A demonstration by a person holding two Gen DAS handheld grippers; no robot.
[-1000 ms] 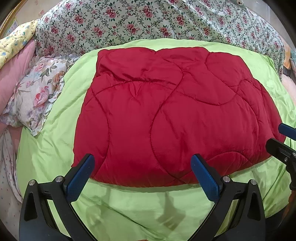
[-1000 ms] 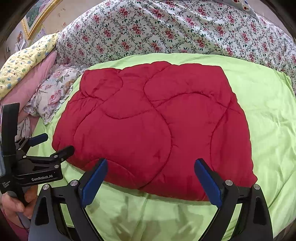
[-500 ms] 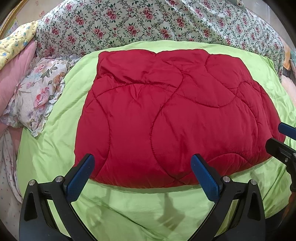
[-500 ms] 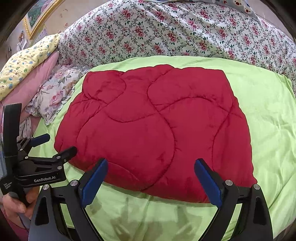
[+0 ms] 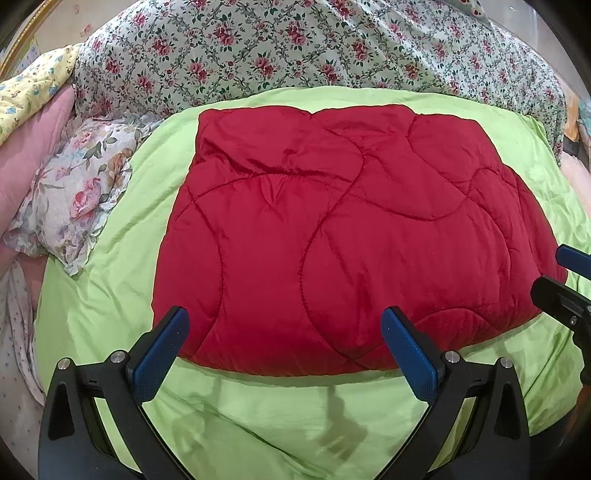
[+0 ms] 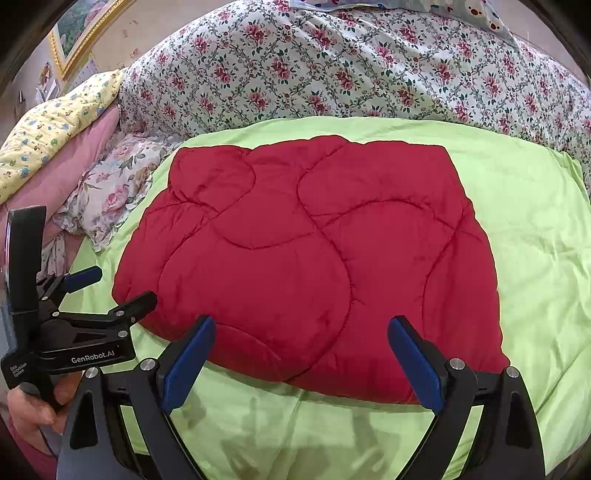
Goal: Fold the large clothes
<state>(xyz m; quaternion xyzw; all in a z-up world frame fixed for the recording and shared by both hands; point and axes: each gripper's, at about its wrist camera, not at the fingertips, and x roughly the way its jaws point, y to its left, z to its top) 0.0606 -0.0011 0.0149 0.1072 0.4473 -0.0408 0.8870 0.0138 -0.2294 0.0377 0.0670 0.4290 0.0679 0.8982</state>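
A red quilted garment [image 5: 343, 243] [image 6: 306, 266] lies folded into a flat rectangle on the lime green sheet [image 5: 266, 417] [image 6: 535, 229]. My left gripper [image 5: 284, 350] hovers open above the garment's near edge, holding nothing. It also shows at the left of the right wrist view as the left gripper [image 6: 110, 288], beside the garment's left edge. My right gripper [image 6: 301, 362] is open and empty over the near edge. Its tips, the right gripper [image 5: 557, 273], enter the left wrist view at the far right, next to the garment's right corner.
A floral duvet [image 5: 295, 55] [image 6: 351, 66] is heaped behind the green sheet. A ruffled floral pillow [image 5: 70, 192] [image 6: 110, 188] and pink and yellow bedding [image 6: 55, 122] lie at the left. A framed picture [image 6: 81, 33] hangs top left. A hand [image 6: 33, 406] grips the left tool.
Both views have drifted back slightly, so the garment sits a little lower in frame. The garment has not moved and both grippers stay open.
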